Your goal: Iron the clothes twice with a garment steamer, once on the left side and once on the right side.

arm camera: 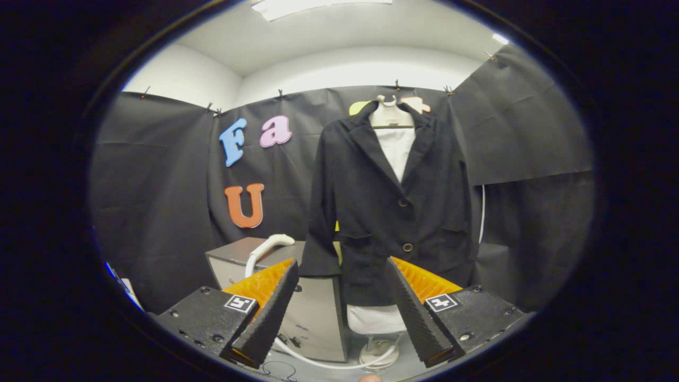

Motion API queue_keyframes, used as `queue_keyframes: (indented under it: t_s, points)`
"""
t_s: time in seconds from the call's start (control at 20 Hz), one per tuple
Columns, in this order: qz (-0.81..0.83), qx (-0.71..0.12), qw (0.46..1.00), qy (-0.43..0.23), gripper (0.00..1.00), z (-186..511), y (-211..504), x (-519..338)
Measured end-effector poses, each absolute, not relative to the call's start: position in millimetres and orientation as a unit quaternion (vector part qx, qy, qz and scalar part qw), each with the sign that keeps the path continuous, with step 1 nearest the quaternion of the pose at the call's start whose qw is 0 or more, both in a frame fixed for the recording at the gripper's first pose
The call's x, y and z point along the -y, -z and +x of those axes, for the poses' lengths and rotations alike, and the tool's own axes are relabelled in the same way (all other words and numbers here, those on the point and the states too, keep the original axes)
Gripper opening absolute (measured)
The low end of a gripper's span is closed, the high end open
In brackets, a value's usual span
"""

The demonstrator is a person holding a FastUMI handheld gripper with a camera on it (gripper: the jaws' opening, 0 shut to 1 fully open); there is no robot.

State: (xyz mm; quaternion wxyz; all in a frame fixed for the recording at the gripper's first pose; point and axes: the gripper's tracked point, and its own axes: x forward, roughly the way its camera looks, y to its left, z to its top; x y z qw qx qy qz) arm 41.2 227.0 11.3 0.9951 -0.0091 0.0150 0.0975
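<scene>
I see gripper [342,268] fingers spread, empty; black jacket [390,212] hanging beyond; steamer head [270,245] on cabinet [318,313], left.

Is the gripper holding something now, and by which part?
Nothing is held. The gripper is open, with the steamer head and jacket beyond its fingers.

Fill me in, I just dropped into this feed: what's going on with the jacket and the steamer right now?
Nothing is being handled yet. The gripper is open and empty, its fingers spread wide and pointing at the black jacket, which hangs buttoned over a white shirt on a mannequin stand. The white steamer head rests on the grey cabinet to the left of the jacket, beyond the left finger, with its hose trailing down across the floor. Steaming has not started.
</scene>
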Motion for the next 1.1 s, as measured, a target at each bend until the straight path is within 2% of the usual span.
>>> queue_keyframes:
  t_s: [0.35,0.6,0.7,1.1]
  points:
    - [0.004,-0.044,0.979,-0.2,1.0,129,1,-342]
    - [0.001,-0.082,0.967,-0.243,1.0,203,16,-425]
    - [-0.006,-0.103,0.962,-0.253,1.0,234,26,-454]
    - [-0.027,-0.192,0.955,-0.223,1.0,331,82,-532]
